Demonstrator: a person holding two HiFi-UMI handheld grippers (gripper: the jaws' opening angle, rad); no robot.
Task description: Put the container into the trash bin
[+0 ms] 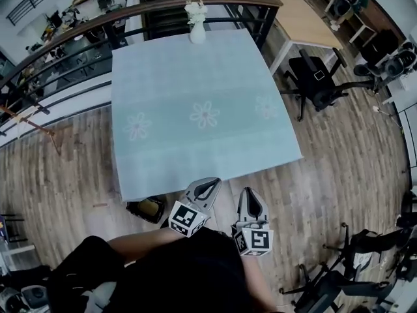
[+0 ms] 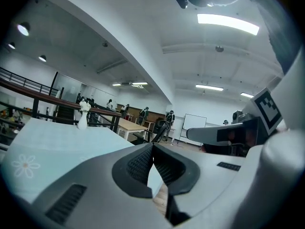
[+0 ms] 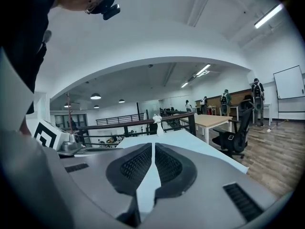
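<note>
Grey left gripper (image 1: 212, 184) and right gripper (image 1: 249, 197): both pressed together, empty, before the pale flowered tablecloth (image 1: 195, 77); black floor-standing trash bin (image 1: 148, 208) just left of the left gripper; container unseen, perhaps inside, so check the bin's contents.

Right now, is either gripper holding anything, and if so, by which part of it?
Nothing is held. The left gripper and the right gripper both have their jaws closed together with nothing between them.

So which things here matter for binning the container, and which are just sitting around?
For the job: left claw and right claw, both shut, empty; dark bin on the floor by the table, likely the trash bin. No container shows.
Lying about: white vase, office chair, wooden desk.
</note>
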